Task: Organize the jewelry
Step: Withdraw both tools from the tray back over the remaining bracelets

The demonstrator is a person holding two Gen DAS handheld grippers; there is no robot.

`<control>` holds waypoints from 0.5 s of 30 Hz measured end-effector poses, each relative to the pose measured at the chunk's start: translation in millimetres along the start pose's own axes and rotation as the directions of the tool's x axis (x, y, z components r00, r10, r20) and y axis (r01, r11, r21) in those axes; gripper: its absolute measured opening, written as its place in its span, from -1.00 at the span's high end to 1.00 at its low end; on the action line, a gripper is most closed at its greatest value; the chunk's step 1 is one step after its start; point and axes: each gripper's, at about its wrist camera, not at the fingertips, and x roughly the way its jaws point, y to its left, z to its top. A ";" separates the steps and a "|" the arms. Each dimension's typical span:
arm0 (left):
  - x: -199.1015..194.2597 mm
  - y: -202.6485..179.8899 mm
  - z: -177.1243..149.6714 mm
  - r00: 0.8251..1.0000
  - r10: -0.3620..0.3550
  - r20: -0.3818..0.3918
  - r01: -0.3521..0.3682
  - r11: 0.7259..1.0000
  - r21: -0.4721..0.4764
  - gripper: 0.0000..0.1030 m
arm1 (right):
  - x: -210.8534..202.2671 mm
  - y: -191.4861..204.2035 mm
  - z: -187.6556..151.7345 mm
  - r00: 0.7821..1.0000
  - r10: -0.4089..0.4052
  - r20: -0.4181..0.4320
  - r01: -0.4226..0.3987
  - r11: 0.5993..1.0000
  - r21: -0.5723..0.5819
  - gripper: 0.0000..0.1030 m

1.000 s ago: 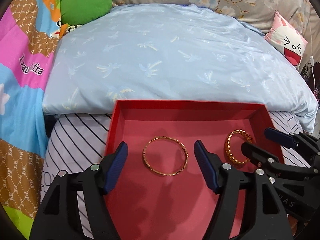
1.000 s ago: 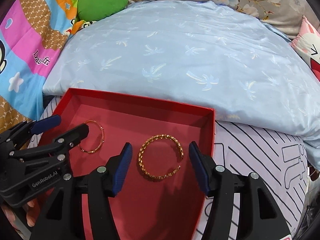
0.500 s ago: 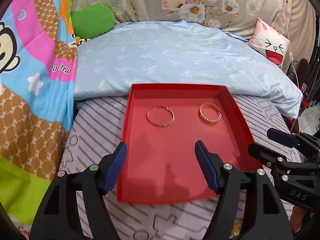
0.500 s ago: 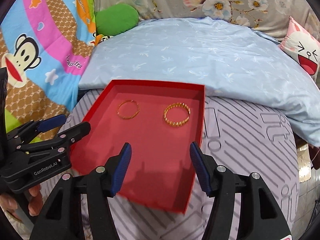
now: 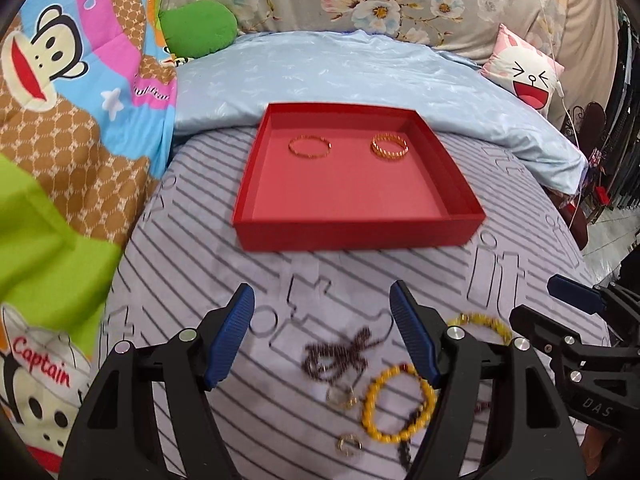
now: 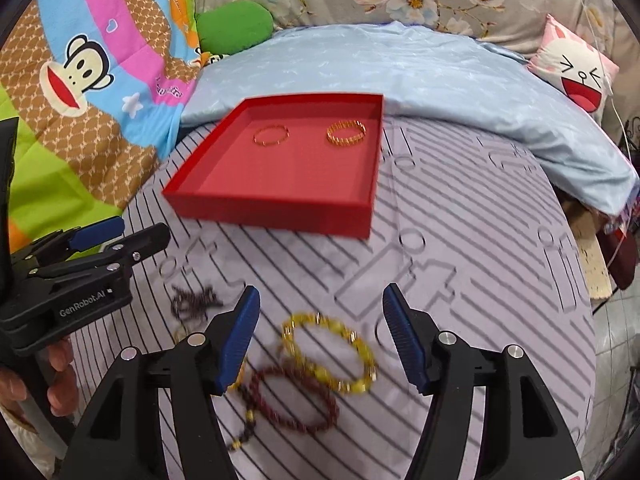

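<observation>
A red tray point(image 5: 360, 232) point(image 6: 272, 212) lies on the striped sheet. In its far part rest a thin gold bangle point(image 5: 310, 146) point(image 6: 271, 135) and a twisted gold bangle point(image 5: 389, 145) point(image 6: 346, 133). Nearer me, loose pieces lie on the sheet: a dark beaded string point(image 5: 340, 354), a yellow bead bracelet point(image 5: 396, 402), two small rings point(image 5: 342, 396), another yellow bracelet point(image 6: 330, 354) and a dark red bracelet point(image 6: 296, 400). My left gripper point(image 5: 320, 292) point(image 6: 142, 228) hovers open over the dark string. The right gripper point(image 6: 320, 292) point(image 5: 536, 298) is above the yellow bracelet, jaws opening and holding nothing.
A light blue quilt point(image 5: 360, 76) is heaped behind the tray. A cartoon monkey blanket point(image 5: 72, 128) covers the left side, with a green cushion point(image 5: 196, 28) and a pink-white pillow point(image 5: 524, 76) at the back. The bed's edge drops off at the right point(image 6: 592, 264).
Both grippers have drawn back from over the tray toward the near end of the bed. The two bangles stay in the tray, and the loose jewelry has come into view.
</observation>
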 end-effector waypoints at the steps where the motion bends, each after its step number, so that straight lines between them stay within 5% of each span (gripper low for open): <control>1: -1.7 -0.8 -7.0 1.000 0.005 -0.002 -0.005 1.000 0.002 -0.29 | -0.6 -1.5 -7.3 1.000 0.003 -0.008 -0.002 1.000 0.010 -0.20; 15: -5.0 0.9 -70.0 0.997 0.044 -0.060 -0.045 0.999 -0.015 -0.29 | 0.7 -1.9 -65.7 0.997 -0.047 -0.055 0.049 0.999 0.021 -0.20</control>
